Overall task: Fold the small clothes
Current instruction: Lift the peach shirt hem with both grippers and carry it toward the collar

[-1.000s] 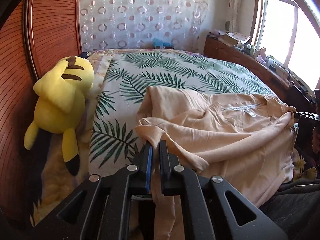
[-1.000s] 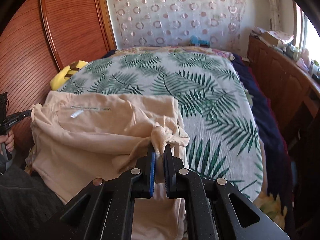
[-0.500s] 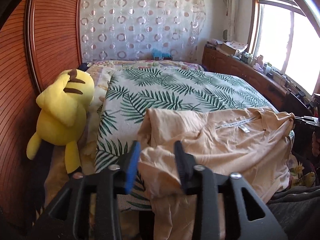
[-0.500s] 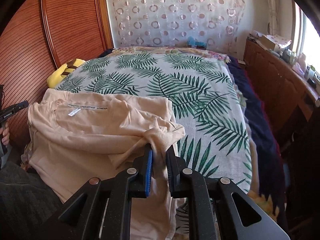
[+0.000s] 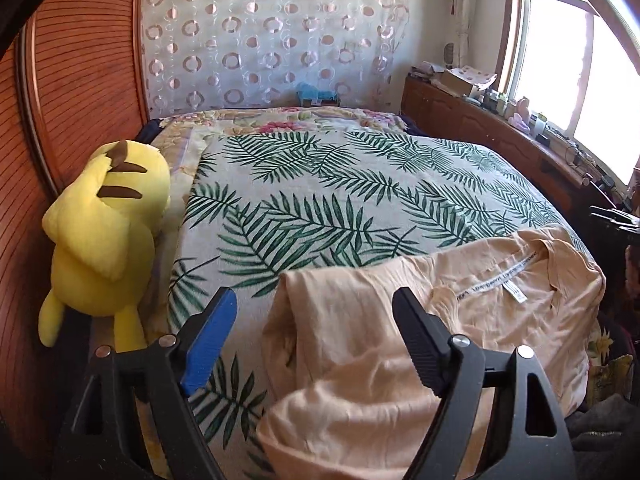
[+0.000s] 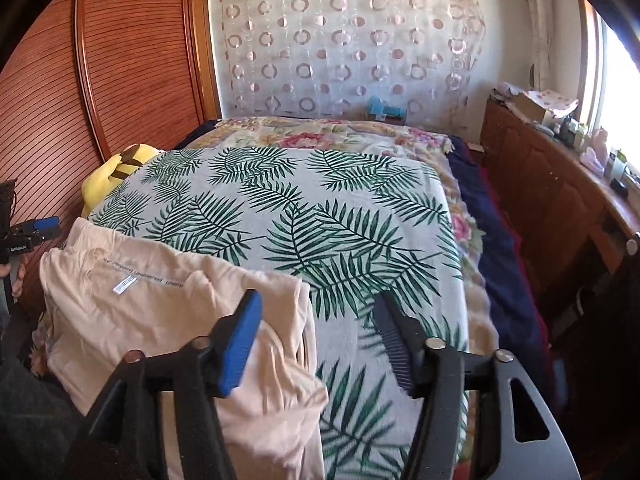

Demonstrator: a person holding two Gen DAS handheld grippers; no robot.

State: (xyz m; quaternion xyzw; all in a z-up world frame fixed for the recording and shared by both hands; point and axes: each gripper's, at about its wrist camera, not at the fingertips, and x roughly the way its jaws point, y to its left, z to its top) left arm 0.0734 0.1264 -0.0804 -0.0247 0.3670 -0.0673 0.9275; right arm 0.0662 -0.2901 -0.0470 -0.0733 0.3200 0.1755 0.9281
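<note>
In the left wrist view, the left gripper (image 5: 312, 340) has its fingers (image 5: 210, 340) wide apart and they hold nothing. Between and under them lies the shirt (image 5: 400, 340), a peach one, bunched at the near end. Its folded edge runs just beyond the blue finger pad, and the rest of the cloth spreads past the black finger, where the neck label (image 5: 518, 294) faces up. The shirt rests on the near edge of the bed (image 5: 320, 208), whose cover has green palm leaves. Outside the blue finger, near the bed side, a yellow plush (image 5: 104, 240) leans against the brown wardrobe (image 5: 80, 100). Far ahead of the fingers hangs a curtain (image 5: 272, 40) with circles, and beyond the black finger stands a wooden cabinet (image 5: 480, 128) under the window (image 5: 580, 60).

In the right wrist view, the right gripper (image 6: 320, 336) is also wide open, with nothing between its fingers (image 6: 240, 340). The shirt (image 6: 160, 312) lies mostly outside the blue finger, and its folded corner reaches into the gap, under the blue pad. The black finger is over the bare leaf cover (image 6: 360, 240). Beyond the shirt, far out on the blue finger's side, the left gripper (image 6: 38, 230) shows at the picture edge, apart from the cloth. The plush (image 6: 116, 168) is partly hidden behind the bed edge. Farther ahead is a flowered blanket (image 6: 340, 136), then the curtain.
</note>
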